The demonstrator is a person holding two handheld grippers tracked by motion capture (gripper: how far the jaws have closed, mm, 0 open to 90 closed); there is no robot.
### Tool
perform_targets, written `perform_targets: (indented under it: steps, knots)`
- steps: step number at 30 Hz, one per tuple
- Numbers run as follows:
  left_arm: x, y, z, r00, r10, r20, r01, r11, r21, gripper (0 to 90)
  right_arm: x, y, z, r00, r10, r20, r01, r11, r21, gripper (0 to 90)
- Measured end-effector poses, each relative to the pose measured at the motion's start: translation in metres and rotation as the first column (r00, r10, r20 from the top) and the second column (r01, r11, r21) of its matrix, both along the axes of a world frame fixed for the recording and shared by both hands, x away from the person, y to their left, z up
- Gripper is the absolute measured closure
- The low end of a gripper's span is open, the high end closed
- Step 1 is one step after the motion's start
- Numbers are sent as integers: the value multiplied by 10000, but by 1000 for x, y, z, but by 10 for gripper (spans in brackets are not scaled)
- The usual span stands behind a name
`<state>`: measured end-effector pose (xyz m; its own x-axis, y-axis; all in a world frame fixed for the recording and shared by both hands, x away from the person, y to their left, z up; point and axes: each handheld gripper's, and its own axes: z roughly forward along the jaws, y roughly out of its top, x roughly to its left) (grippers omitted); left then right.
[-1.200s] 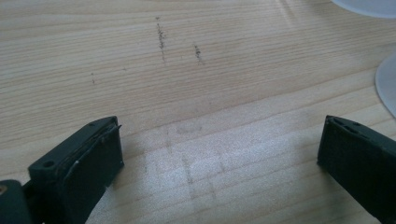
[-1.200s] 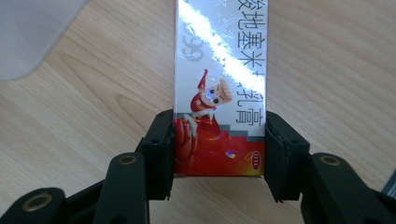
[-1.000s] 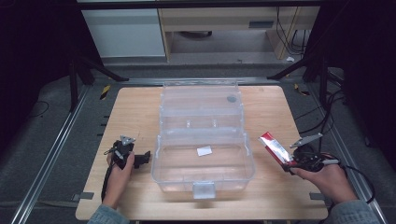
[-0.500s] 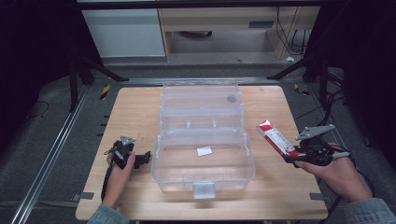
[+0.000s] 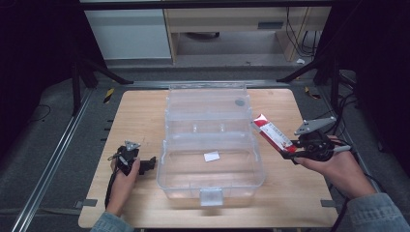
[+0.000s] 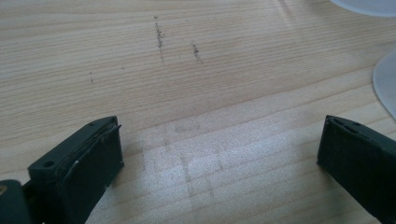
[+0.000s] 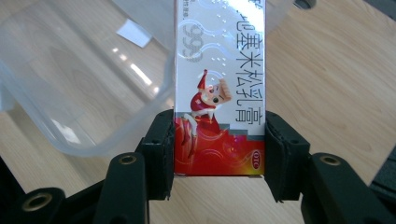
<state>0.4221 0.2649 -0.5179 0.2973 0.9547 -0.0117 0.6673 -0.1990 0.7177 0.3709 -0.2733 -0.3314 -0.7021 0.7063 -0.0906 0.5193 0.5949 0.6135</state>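
At the centre of the high view, an open clear plastic box [image 5: 212, 159] rests on the wooden table [image 5: 140, 111], with a small white slip [image 5: 211, 156] on its floor. At right of centre, the right gripper [image 5: 290, 153] holds a red-and-white carton [image 5: 273, 134] above the table, its far end at the box's right rim. At lower left, the left gripper [image 5: 151, 164] lies low on the table just beside the box's left wall.

Across the left gripper view, the two black jaws stand wide apart at the lower corners, with bare wood grain between them and pale plastic edges at the upper right.

At the centre of the right gripper view, both pads press the carton's [image 7: 219, 88] red lower end. The carton runs up to the top of the frame, and the box's clear wall [image 7: 93, 93] fills the upper left.
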Motion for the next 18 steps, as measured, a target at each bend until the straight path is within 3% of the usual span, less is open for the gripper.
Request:
perform_targets:
  steps: [10,18]
  knots:
    - [-3,0,0,10000,-25,1,25,10000,8,0,8,40,17,9961,846,238,-847,9964,17,512]
    - [-3,0,0,10000,-79,-12,79,10000,33,0,21,78,20,9917,1287,42,-1287,9917,-50,513]
